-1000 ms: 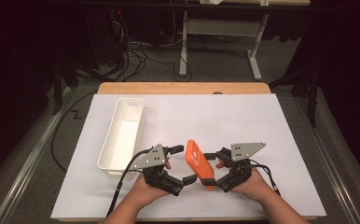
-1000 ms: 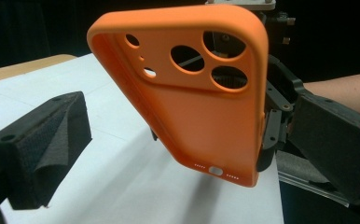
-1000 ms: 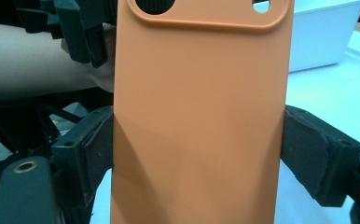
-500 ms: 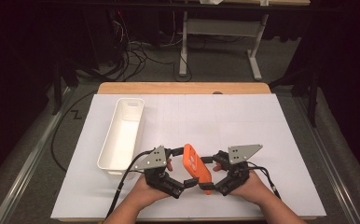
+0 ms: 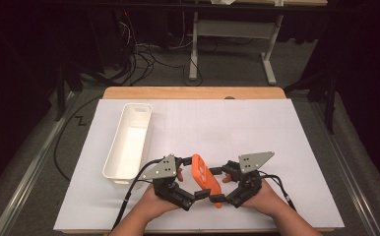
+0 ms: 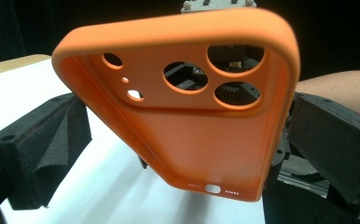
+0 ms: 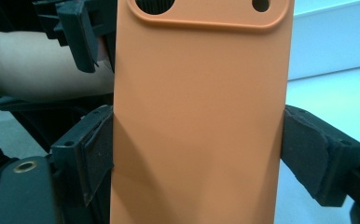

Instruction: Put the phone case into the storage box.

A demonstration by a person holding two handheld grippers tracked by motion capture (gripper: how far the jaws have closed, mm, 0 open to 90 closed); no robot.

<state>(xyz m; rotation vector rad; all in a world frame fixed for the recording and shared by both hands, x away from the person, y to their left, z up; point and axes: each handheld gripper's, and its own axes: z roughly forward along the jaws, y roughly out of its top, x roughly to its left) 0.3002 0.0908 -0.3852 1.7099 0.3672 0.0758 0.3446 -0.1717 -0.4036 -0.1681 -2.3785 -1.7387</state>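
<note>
the orange phone case looks like smooth, matt silicone or soft plastic. the right hand-held gripper has black plastic jaws faced with coarse, matt foam-like pads. the desk top is matt white with a wooden far edge. the white bin looks like smooth plastic.

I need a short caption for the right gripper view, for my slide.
Right gripper clamps the orange phone case by its two long edges, its back facing the camera.
</note>
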